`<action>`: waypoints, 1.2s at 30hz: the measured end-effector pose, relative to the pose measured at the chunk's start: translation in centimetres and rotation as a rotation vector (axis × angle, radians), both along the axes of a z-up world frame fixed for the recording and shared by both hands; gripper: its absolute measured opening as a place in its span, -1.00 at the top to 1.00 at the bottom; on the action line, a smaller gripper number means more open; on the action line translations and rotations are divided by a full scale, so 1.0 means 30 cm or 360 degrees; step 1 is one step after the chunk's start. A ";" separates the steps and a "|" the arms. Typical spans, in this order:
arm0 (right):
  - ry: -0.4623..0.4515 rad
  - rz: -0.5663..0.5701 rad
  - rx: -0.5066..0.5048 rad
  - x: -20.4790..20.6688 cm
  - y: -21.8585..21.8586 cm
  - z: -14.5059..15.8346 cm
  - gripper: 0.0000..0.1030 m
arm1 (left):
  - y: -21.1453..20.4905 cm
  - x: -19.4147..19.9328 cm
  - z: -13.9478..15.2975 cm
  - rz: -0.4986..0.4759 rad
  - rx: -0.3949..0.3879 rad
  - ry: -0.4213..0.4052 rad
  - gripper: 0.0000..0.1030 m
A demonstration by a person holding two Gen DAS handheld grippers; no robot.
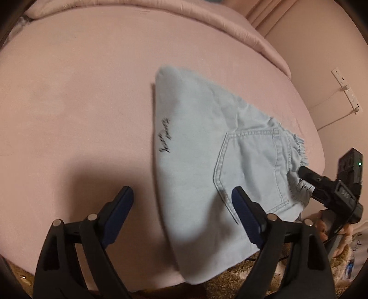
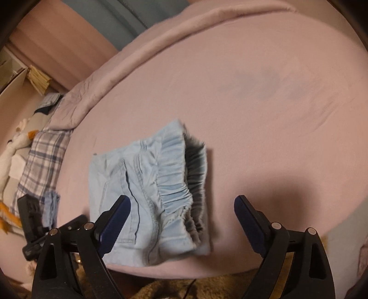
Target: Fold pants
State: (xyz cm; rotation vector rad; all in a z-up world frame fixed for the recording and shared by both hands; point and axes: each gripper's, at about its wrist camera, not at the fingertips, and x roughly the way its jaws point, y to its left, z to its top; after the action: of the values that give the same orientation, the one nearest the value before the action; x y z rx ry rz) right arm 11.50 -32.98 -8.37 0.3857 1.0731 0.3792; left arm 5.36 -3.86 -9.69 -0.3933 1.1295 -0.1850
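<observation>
Light blue denim pants (image 1: pixel 197 161) lie folded on the pink bed, with a back pocket and black script on top. In the right wrist view the pants (image 2: pixel 147 191) show their gathered elastic waistband toward me. My left gripper (image 1: pixel 184 200) is open and empty, its fingers (image 1: pixel 119 207) hovering over the fold's near edge. My right gripper (image 2: pixel 181 218) is open and empty, just above the waistband end. The right gripper also shows in the left wrist view (image 1: pixel 308 176) by the frayed hem; there I cannot tell how its jaws stand.
The pink bed sheet (image 1: pixel 80 103) spreads wide to the left and behind the pants. A rolled pink duvet (image 1: pixel 207 20) lies along the far edge. A plaid pillow (image 2: pixel 43 158) and soft toys sit at the left. A brown fuzzy rug (image 2: pixel 218 287) lies below the bed's front edge.
</observation>
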 end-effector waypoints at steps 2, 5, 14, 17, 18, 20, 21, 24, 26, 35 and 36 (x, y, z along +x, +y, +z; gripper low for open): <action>0.0040 0.0021 -0.0003 0.009 0.007 -0.025 -0.77 | -0.013 0.015 -0.011 -0.0008 0.0004 0.0011 -0.66; -0.0005 0.0048 0.0007 0.010 0.014 -0.016 -0.77 | -0.039 0.025 -0.009 -0.0033 0.0038 -0.0012 -0.54; -0.0024 0.0056 0.0037 0.039 0.058 -0.009 -0.39 | -0.076 0.050 -0.013 -0.0050 0.0005 -0.0030 0.04; -0.0038 0.0041 -0.0008 0.026 0.091 -0.003 -0.03 | -0.078 0.038 0.009 -0.0029 -0.0003 -0.0050 0.39; -0.0051 0.0024 -0.0043 0.021 0.099 0.001 0.00 | -0.078 0.030 0.018 -0.0026 -0.0003 -0.0064 0.46; -0.0106 0.0021 -0.0144 -0.003 0.128 0.032 0.12 | -0.078 0.015 0.036 -0.0022 0.0005 -0.0083 0.54; -0.0124 0.0021 -0.0173 -0.012 0.136 0.048 0.15 | -0.081 0.010 0.048 -0.0025 0.0007 -0.0093 0.57; -0.0172 0.0057 -0.0222 -0.035 0.157 0.098 0.22 | -0.090 -0.007 0.100 -0.0058 0.0028 -0.0152 0.60; -0.0203 0.0084 -0.0215 -0.043 0.164 0.129 0.23 | -0.090 -0.012 0.132 -0.0060 0.0064 -0.0197 0.60; -0.0368 0.0178 -0.0207 0.000 0.243 0.237 0.23 | 0.008 0.012 0.245 0.0047 0.0154 -0.0381 0.59; -0.0388 0.0195 -0.0211 0.015 0.260 0.250 0.23 | 0.020 0.027 0.253 0.0061 0.0163 -0.0393 0.59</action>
State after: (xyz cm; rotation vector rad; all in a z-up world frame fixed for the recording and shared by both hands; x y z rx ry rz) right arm 11.97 -25.19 -0.86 0.1513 0.8797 0.4491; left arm 6.18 -3.27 -2.10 -0.2920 0.8837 -0.1373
